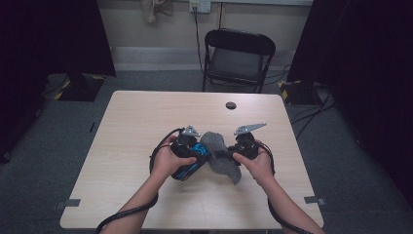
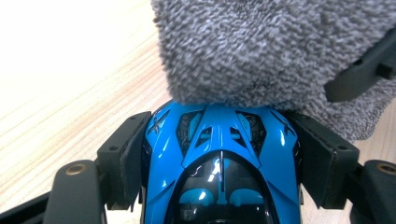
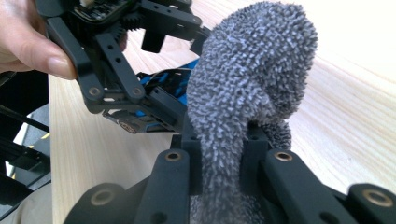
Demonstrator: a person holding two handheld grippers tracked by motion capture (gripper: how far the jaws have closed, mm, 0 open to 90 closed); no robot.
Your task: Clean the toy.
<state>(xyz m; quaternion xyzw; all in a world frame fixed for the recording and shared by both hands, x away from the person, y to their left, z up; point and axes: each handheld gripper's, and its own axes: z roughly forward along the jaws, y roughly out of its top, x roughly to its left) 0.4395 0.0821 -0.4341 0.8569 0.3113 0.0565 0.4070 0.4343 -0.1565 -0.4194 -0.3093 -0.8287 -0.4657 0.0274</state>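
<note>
My left gripper is clamped on a blue toy car, its jaws pressed against the car's two flanks in the lower half of the left gripper view, and my right gripper is pinched tight on a grey terry cloth, which bulges up out of the jaws through the middle of the right gripper view. In the high view both sit just below the centre of the frame, above the pale wooden table, with the cloth touching the front end of the car where I seem to be wiping it. The main risk, I think, is the car: its body is glossy and tapers, so if I push the cloth hard against it, it could twist or slide out of the left jaws and drop to the table. The cloth could also slip through the right jaws if it drags, since only a narrow fold is held, and a loose corner hanging low in the high view might snag. The car looks bright blue with black vents and a dark cockpit, catching small highlights; the cloth is thick, nubbly and limp, folded over itself into a rounded pad.
</note>
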